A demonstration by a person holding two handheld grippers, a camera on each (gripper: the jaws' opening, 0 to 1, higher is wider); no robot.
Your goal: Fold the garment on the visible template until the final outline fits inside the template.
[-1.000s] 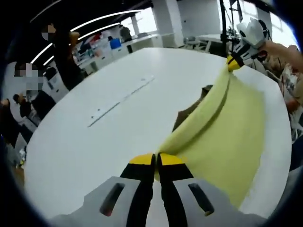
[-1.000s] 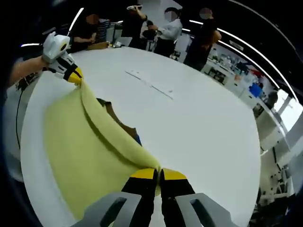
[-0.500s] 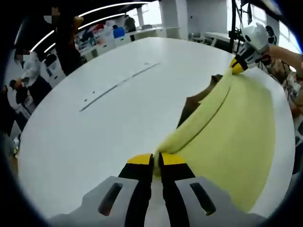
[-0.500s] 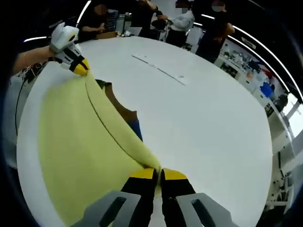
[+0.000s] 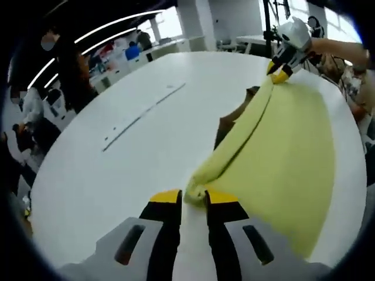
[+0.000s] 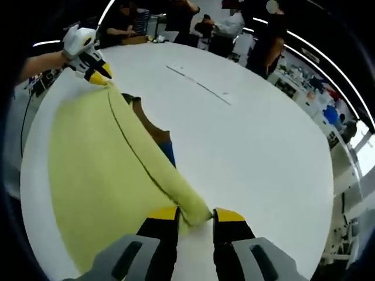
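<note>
On the round white table (image 5: 117, 170), two grippers sit at opposite ends of one yellow garment (image 5: 287, 158). In the left gripper view, the left gripper (image 5: 192, 202) has its two yellow-tipped jaws parted, and a bunched corner of the cloth lies loose between them. In the right gripper view, the right gripper (image 6: 194, 215) stands the same way, jaws apart, the rolled edge of the garment resting in the gap without being pinched. Each gripper also shows far off in the other's view, at the distant corner of the cloth: the right one at upper right of the left gripper view, the left one at upper left of the right gripper view, each held by a hand. The garment lies spread flat near the table's edge, its long side rolled into one ridge. One brown template (image 6: 153, 130) peeks from under that ridge, with a blue patch (image 6: 169, 153) beside it. One thin strip (image 6: 198, 85) lies well apart on the table. Several people (image 6: 225, 29) stand beyond
</note>
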